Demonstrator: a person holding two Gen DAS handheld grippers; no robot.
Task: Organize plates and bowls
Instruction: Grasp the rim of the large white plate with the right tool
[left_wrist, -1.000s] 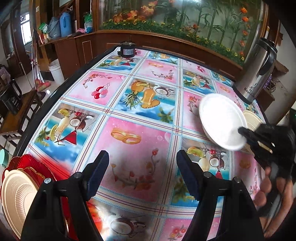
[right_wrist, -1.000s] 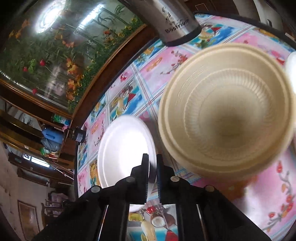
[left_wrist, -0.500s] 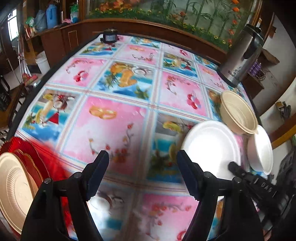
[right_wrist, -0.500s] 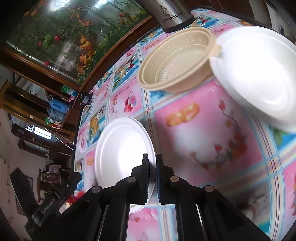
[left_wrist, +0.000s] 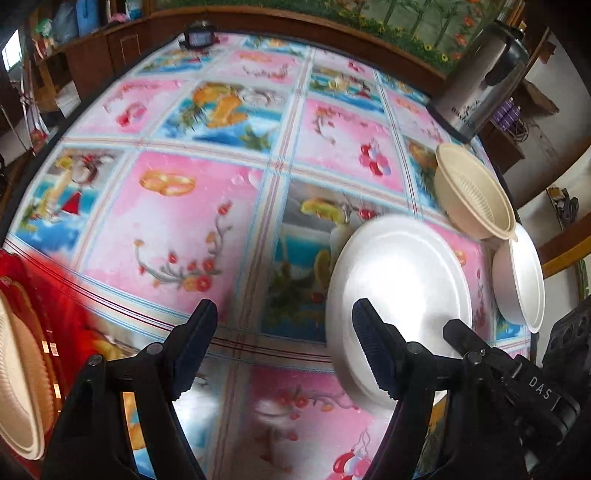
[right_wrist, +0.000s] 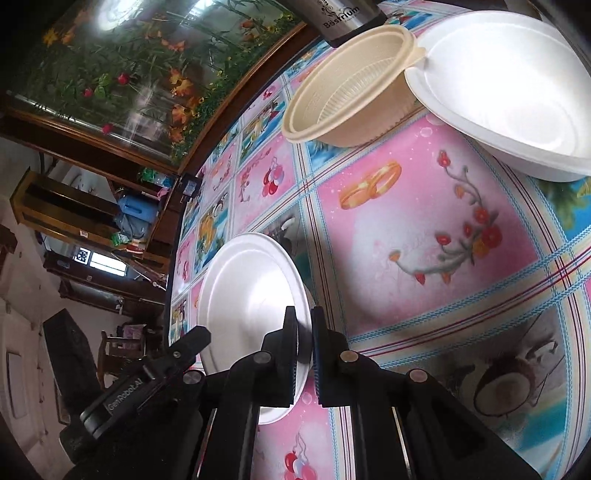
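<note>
The right gripper (right_wrist: 303, 341) is opening, its jaws barely parted about the rim of the white plate (right_wrist: 251, 291) near the table's (right_wrist: 424, 206) right edge. Full release is best awaited before withdrawal; the left gripper (left_wrist: 284, 343) is held wide, empty.

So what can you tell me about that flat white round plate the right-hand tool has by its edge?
The flat white round plate looks like thin foam or paper, plain and unmarked, with a shallow raised rim around a smooth centre. It is empty and looks clean. The right gripper has the plate's near rim between its two black fingers, and its jaws are just starting to open. The plate sits low over the flowered pink and blue tablecloth, slightly tilted; whether its far edge touches the cloth I cannot tell. Nothing else touches it.
</note>
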